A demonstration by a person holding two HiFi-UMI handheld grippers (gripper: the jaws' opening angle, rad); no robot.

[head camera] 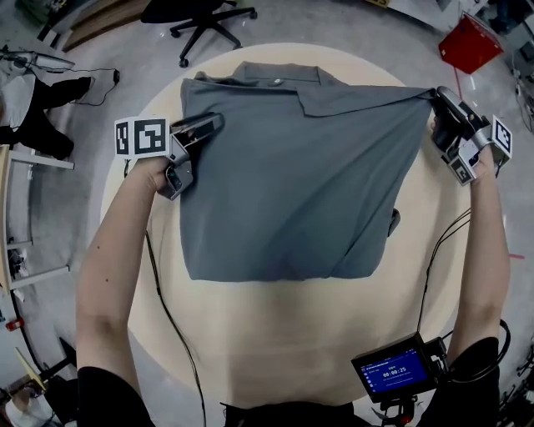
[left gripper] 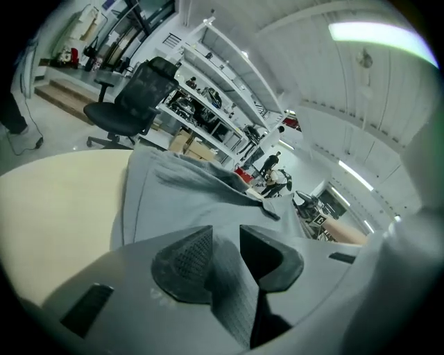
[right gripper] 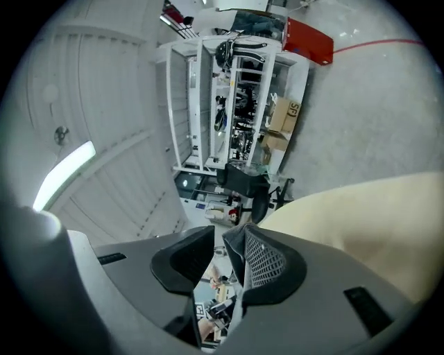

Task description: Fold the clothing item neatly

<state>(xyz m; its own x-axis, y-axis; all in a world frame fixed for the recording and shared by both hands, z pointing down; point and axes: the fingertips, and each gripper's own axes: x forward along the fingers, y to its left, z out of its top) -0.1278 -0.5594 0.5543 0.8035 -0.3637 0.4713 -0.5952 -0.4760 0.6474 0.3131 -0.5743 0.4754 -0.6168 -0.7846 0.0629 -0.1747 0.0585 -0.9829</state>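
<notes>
Shirt (head camera: 292,183), grey polo, lies spread on a round beige table (head camera: 275,334) and covers its far half, collar (head camera: 275,77) at the far edge, lower hem toward the person. Left side lies flat with a straight edge. Right upper corner is pulled out taut toward the table's right rim and lifted off the surface. Fabric below that corner runs in diagonal creases down to the hem.

Black office chair (head camera: 204,21) stands on the floor past the table. Red box (head camera: 470,42) is on the floor at far right, well apart from the table.

Both bare forearms reach in from the near side, one along each flank of the shirt.

Left gripper (head camera: 213,125) sits at the shirt's left edge near the shoulder, tilted down, jaws clenched on a fold of the grey cloth; its own view shows cloth filling the gap. Right gripper (head camera: 438,98) is at the lifted corner, roughly level, jaws parted: the cloth edge lies against one pad, with daylight between it and the other.

Small screen (head camera: 392,369) with blue display is at the near right, by the person's body.
</notes>
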